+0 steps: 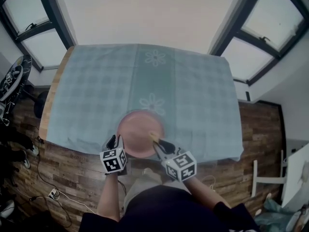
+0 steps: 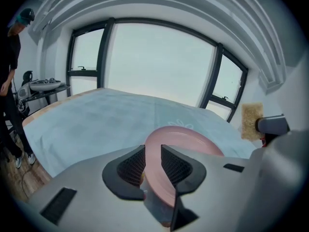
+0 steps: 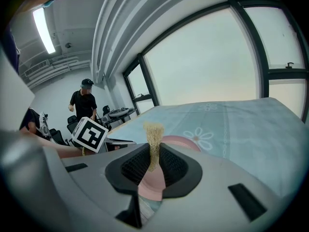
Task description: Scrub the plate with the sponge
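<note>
A pink plate (image 1: 140, 132) lies on the blue checked tablecloth (image 1: 96, 91) at the table's near edge. My left gripper (image 1: 115, 140) is at the plate's left rim. In the left gripper view the plate's rim (image 2: 183, 139) runs through the gap of the left gripper (image 2: 153, 166), whose jaws stand apart around it. My right gripper (image 1: 157, 141) is at the plate's right side, shut on a thin yellow sponge (image 1: 154, 136). In the right gripper view the sponge (image 3: 154, 139) sticks up between the pads of the right gripper (image 3: 154, 163), above the plate (image 3: 181, 141).
The cloth covers a wooden table (image 1: 53, 86) with flower prints (image 1: 155, 58) down the middle. Windows stand behind the table. A person in black (image 3: 83, 105) stands by a desk at the left. A white chair (image 1: 270, 178) and cables (image 1: 53, 193) are on the wood floor.
</note>
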Demonstrator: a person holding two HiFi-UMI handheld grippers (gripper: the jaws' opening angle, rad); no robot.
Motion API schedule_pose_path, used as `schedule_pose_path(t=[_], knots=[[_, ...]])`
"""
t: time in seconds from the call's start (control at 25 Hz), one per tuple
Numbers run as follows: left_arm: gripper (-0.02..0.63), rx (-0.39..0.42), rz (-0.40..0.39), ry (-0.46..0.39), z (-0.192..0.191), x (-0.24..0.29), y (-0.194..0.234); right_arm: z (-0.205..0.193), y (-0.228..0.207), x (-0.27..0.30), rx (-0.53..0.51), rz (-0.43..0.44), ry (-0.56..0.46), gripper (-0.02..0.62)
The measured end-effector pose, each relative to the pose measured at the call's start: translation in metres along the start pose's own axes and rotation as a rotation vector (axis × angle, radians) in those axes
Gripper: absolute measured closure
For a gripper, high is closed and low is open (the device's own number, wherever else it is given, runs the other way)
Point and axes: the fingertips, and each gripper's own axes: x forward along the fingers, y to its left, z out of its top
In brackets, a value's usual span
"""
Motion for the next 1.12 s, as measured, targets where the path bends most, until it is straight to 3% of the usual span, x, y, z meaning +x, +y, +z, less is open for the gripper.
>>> schedule_pose_path(t=[0.48,0.6,0.68,0.96,1.12], knots=[[0.503,0.012,-0.029,0.109,-0.02,0.053,0.023,-0.006,0.0,0.011,0.005,-0.046,0.041,0.541],[0.536,0.003,-0.039,0.12,-0.023,0.057,0.022,-0.01,-0.005,0.01,0.007,-0.061,0.048,0.541],[0.569,0.004,-0.038,0.114,-0.021,0.057,0.022,-0.01,-0.008,0.008,0.003,-0.069,0.046,0.541],[0.581,-0.052,-0.055,0.05,-0.006,0.049,0.015,-0.012,-0.013,0.011,-0.008,-0.054,0.064,0.541],[0.583,-0.02,-0.053,0.0,0.011,0.036,0.005,-0.007,-0.017,0.018,-0.031,-0.037,0.073,0.541]])
